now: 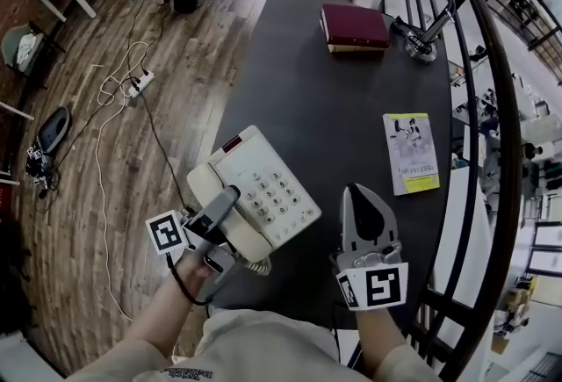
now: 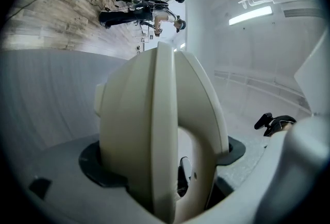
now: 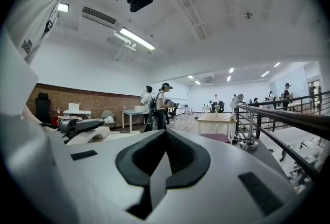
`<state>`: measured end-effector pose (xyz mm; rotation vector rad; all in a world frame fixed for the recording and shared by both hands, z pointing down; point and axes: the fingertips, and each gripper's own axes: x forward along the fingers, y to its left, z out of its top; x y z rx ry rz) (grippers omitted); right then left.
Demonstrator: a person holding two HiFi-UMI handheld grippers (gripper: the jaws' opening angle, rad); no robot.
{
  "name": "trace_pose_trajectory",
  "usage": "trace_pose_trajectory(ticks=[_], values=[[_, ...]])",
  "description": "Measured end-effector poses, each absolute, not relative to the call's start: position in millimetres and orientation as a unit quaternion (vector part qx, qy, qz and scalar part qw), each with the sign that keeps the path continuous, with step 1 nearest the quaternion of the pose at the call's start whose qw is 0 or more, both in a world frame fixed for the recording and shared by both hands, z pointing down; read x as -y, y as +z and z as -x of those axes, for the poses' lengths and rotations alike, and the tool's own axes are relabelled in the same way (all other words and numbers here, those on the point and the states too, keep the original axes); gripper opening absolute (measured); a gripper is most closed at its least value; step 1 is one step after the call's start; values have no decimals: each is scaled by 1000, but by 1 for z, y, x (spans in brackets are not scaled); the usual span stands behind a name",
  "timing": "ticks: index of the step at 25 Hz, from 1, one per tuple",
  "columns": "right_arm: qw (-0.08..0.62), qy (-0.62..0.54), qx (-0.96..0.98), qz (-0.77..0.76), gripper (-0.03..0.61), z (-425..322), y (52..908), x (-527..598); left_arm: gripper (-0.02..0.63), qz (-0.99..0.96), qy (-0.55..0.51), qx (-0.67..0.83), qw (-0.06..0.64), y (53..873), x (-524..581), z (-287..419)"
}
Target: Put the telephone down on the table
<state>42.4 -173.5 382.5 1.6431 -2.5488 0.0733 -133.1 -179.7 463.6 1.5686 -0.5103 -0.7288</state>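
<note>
The telephone (image 1: pixel 263 191) is a cream desk set with a wedge-shaped body. It has a grid of pale push buttons on its sloping face and a small dark red window at its far corner. A coiled cord (image 1: pixel 255 264) of the same cream hangs at its near end. It sits at about 8 o'clock on the dark table (image 1: pixel 334 99), right at the near-left edge, with its left side seeming to reach past the edge over the wooden floor (image 1: pixel 176 82). I cannot tell from here whether its base rests flat on the top. The handset (image 2: pixel 154 130) lies along the body's left side, and the left gripper (image 1: pixel 221 206) has its jaws clamped on the handset's arched middle, which fills the gap between them. The right gripper (image 1: pixel 366 205) hangs over the table at about 3 o'clock from the telephone. It is a little apart from it, with its jaws pressed together and nothing between them. A thin booklet (image 1: pixel 411 154) with a yellow-green cover lies flat at about 2 o'clock from the telephone, near the table's right edge. A dark red book (image 1: pixel 354 26) lies at 12 o'clock, at the far end of the table. Just to its right stands the round metal base of a lamp (image 1: pixel 426 42). A black railing (image 1: pixel 492 108) curves along the table's right side.
</note>
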Motion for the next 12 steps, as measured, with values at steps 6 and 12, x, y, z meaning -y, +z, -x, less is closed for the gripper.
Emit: trace_pose_trajectory(ticks=[6,12], values=[[44,-8,827,-560,2,-55,379,240,480,-711,-310,228,588,461,256,121],[36,0,820,-572,2,-72,386,302,480,-736,-311,229,556,466,335,96]])
